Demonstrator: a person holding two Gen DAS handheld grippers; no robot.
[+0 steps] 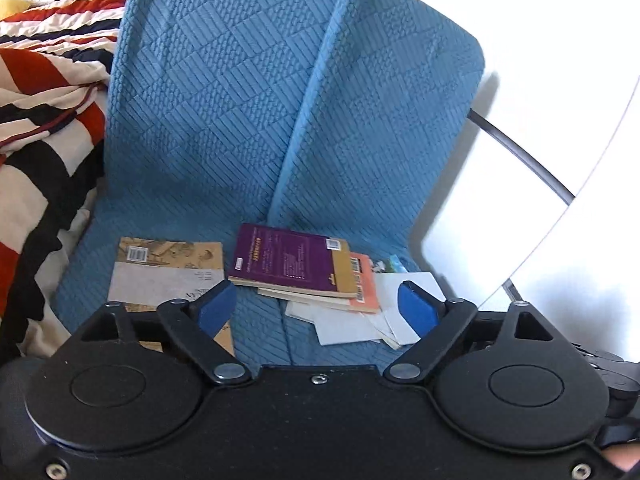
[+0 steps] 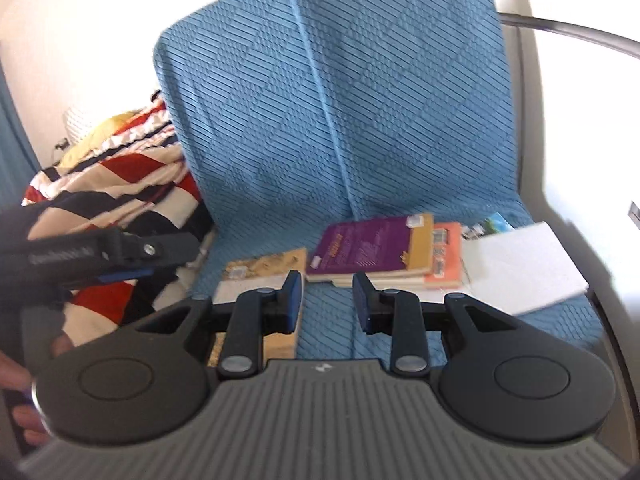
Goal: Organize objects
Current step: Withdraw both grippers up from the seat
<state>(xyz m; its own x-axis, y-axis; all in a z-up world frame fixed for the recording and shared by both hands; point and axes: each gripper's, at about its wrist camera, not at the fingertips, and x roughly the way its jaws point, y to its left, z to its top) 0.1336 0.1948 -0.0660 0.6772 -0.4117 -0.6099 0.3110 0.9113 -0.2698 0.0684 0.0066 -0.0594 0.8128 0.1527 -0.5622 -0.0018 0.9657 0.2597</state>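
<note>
**Books loose on the blue seat; both tools empty above them**

I see the books on the blue quilted seat (image 1: 260, 332); a purple book (image 1: 288, 258) tops an untidy pile on the right half of the seat; under it an orange book (image 1: 366, 280) sticks out to the right, and pale books or papers (image 1: 348, 322) splay out below, at angles; a white book (image 2: 524, 268) lies just right of the pile, overlapping its edge. A tan book (image 1: 172, 268) lies alone on the left half, barcode up, apart from the pile with bare seat between them.

Left tool (image 1: 316, 306): jaws wide, nothing between the blue pads (image 1: 218, 306); it hangs above the seat, the tan book under its left finger, the pile under its right. In the right wrist view the left tool (image 2: 120, 272) shows side-on at the left edge, with fingers of a hand (image 2: 24, 416) below it.

Right tool (image 2: 327, 300): jaws at a narrow gap, pads apart, only bare seat showing between them; nothing held; it points down at the strip between the tan book and the pile.

Behind the books two blue back cushions (image 2: 360, 100) stand upright side by side; a striped red, black and cream blanket (image 1: 44, 112) is heaped at the seat's left; a white panel (image 1: 540, 140) with a dark curved bar (image 1: 520, 152) stands to the right.
</note>
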